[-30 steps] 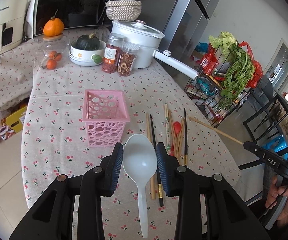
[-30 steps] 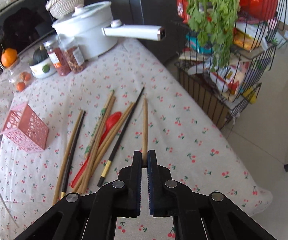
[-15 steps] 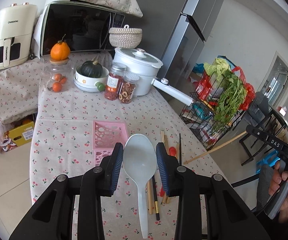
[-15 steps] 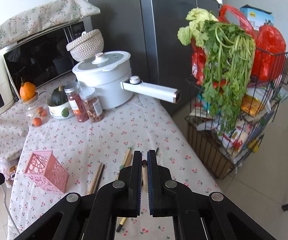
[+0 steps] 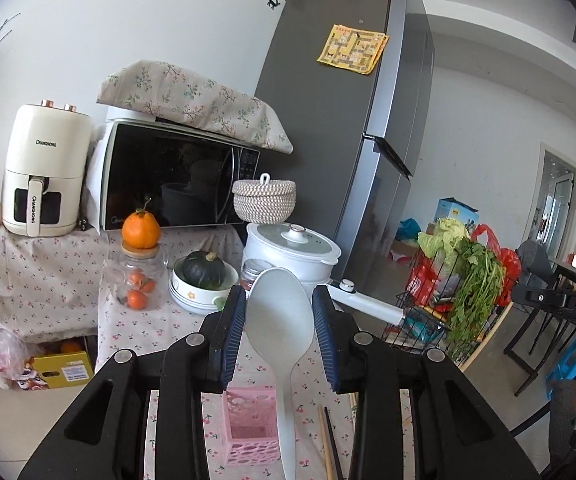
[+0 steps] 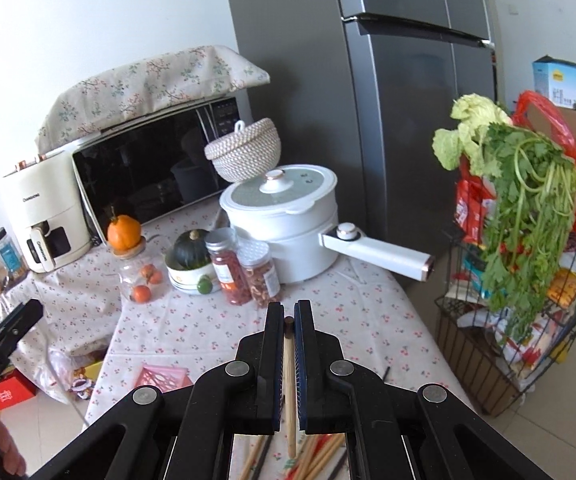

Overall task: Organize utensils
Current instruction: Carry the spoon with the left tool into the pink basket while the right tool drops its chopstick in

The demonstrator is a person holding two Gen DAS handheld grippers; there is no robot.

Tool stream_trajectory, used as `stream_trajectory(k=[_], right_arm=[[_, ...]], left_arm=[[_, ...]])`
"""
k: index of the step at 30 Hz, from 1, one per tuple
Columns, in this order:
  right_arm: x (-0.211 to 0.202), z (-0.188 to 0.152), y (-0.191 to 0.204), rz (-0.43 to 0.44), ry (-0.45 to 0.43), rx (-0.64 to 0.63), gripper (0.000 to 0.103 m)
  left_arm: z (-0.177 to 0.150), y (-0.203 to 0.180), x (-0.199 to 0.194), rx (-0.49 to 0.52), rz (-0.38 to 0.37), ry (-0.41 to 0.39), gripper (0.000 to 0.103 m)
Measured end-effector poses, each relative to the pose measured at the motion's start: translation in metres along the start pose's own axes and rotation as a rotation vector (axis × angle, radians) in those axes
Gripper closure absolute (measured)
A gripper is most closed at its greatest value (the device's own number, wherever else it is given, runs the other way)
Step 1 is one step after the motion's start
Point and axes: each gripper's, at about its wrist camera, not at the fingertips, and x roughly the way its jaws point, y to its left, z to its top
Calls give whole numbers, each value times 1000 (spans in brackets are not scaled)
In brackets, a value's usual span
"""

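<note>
My left gripper (image 5: 279,300) is shut on a white plastic spoon (image 5: 279,312), bowl up between the pads and handle hanging down over the pink perforated basket (image 5: 249,428) on the table below. My right gripper (image 6: 288,316) is shut on a wooden chopstick (image 6: 289,380) that hangs down from the pads. Under it lie several loose chopsticks (image 6: 320,456) with something red among them; the pink basket (image 6: 163,376) shows at lower left. Both grippers are lifted high above the cherry-print tablecloth (image 6: 191,332).
At the table's back stand a white pot with a long handle (image 6: 288,216), two spice jars (image 6: 243,272), a bowl with a squash (image 5: 203,280), a jar under an orange (image 5: 139,264), a microwave (image 5: 175,184) and an air fryer (image 5: 43,176). A fridge (image 6: 368,120) and a wire rack with greens (image 6: 520,216) stand at right.
Both grippers have tilted up and risen from the table, each keeping its utensil. The spoon now hangs over the pink basket and the chopstick points down instead of forward.
</note>
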Motion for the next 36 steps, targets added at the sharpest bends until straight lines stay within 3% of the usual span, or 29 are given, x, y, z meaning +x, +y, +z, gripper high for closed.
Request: stream_trajectory(k=[6,17,24,36], right_arm=[[9,26,28,107,-27,-11,100],[40,51,65,283,-26,17,100],[83,37,73,311,60,42,100],[143,4,83,276,212,19,100]], left_arm=[[-6,5,43,25,67,-32,67],[-31,14,102,70,115,-2,67],[-44,25,112,61,108,27,67],[-58,35,124,53,102,93,67]])
